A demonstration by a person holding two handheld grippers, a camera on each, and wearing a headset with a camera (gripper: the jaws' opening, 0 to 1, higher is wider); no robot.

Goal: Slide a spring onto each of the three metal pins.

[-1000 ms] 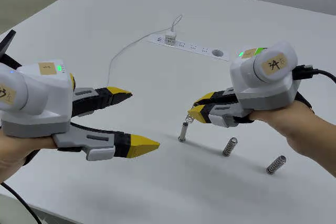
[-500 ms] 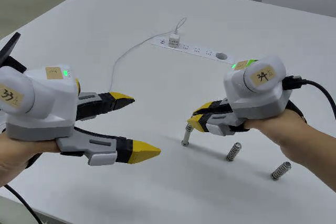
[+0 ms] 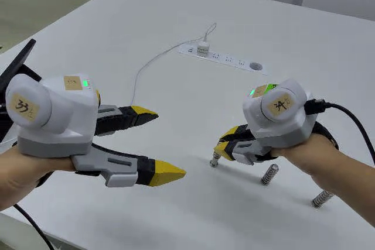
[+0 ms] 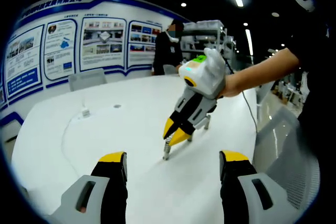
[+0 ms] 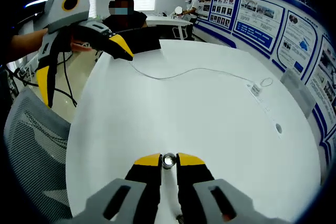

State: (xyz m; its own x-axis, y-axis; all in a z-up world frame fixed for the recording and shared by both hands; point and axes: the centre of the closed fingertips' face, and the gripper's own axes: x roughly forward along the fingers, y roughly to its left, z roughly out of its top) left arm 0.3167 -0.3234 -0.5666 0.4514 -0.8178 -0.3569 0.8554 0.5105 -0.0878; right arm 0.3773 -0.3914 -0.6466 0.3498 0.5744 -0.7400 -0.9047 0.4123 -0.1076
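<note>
Spring (image 5: 168, 160) clamped in right gripper (image 3: 224, 141) jaws atop pin (image 3: 215, 159), well inside table (image 3: 176, 39) edges. Probably light, squashy, slippery: gentle mid-coil hold. Left gripper (image 3: 169, 143) jaws apart.

The right gripper (image 3: 224, 144) was lowered onto the pin (image 3: 215, 160); the spring (image 5: 168, 160) between its tips was slid over it.

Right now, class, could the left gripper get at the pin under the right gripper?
Probably yes, low down only. The left gripper is open with bare table between it and the pin, but the right gripper is shut on a spring at the pin's top.
</note>
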